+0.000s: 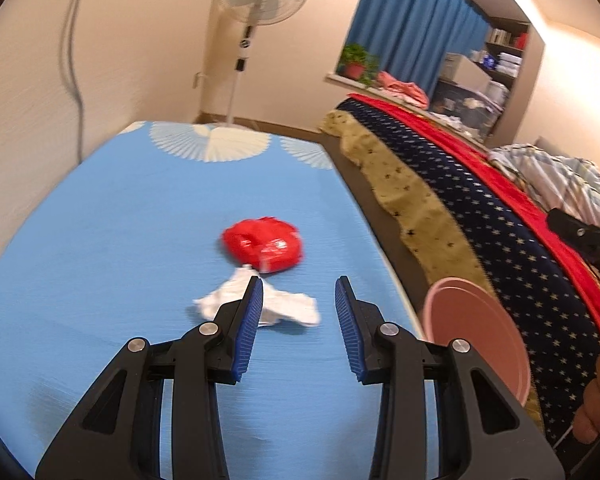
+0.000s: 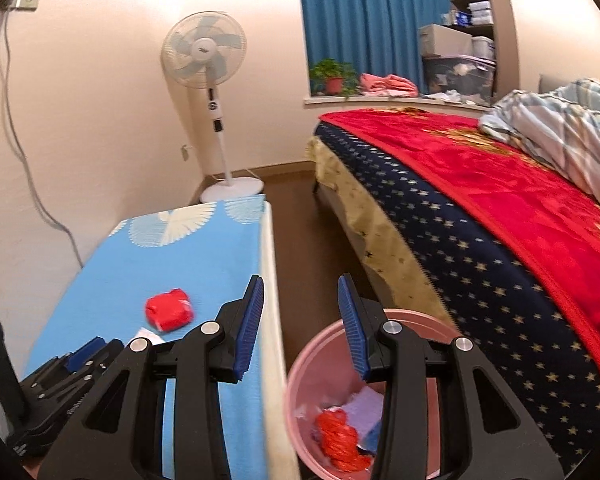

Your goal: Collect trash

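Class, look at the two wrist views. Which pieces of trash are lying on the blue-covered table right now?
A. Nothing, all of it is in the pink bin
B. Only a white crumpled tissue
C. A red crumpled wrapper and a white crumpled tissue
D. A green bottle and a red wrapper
C: the red crumpled wrapper and the white crumpled tissue both lie on the blue-covered table, close together.

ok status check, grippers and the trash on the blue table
Left gripper and right gripper open, empty. Red wrapper and white tissue on blue table; pink bin part filled. Nothing blocking.
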`<state>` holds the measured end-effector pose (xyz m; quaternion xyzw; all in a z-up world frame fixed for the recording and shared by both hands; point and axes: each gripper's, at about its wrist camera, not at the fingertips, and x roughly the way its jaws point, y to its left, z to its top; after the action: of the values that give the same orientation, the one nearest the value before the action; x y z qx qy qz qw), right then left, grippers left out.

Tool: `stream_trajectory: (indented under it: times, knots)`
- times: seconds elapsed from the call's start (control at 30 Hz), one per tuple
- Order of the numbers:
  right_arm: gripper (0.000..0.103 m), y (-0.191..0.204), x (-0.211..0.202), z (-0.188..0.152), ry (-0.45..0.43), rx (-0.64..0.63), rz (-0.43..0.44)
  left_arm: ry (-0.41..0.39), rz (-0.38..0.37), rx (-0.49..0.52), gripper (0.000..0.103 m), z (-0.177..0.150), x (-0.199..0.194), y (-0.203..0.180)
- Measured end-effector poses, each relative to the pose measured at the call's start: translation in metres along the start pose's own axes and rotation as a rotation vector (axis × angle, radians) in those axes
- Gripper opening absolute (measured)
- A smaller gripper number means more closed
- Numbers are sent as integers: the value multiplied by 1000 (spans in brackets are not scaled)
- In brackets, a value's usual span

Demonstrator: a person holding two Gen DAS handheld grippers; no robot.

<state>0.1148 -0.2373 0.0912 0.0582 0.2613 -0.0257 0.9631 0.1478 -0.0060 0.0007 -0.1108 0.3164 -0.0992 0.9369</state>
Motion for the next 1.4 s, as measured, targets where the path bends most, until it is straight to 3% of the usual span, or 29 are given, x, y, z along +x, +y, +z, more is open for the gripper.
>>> stream_trajectory:
  times: [0.43, 0.73, 0.8, 0.87, 1.0, 1.1, 1.4]
  knots:
    - [40, 38, 51, -13, 43, -81, 124, 62, 87, -71, 38, 1, 46, 36]
    - [56, 54, 89, -32, 104, -71, 163, 160, 80, -77, 37, -7, 69, 47]
    - [58, 61, 95, -35, 113, -71, 178, 165, 76, -57, 15, -7, 69, 46]
    - [61, 67, 102, -38, 123, -77, 188, 172, 89, -35, 0, -7, 66, 46]
    - [65, 83, 117, -44, 153, -75, 214, 163, 132, -53, 0, -5, 55, 61]
    - [67, 97, 129, -47, 174, -85, 219, 146, 172, -123, 0, -5, 46, 79]
    - [85, 132, 171, -51, 263, -125, 259, 92, 237, -194, 0, 0, 26, 97]
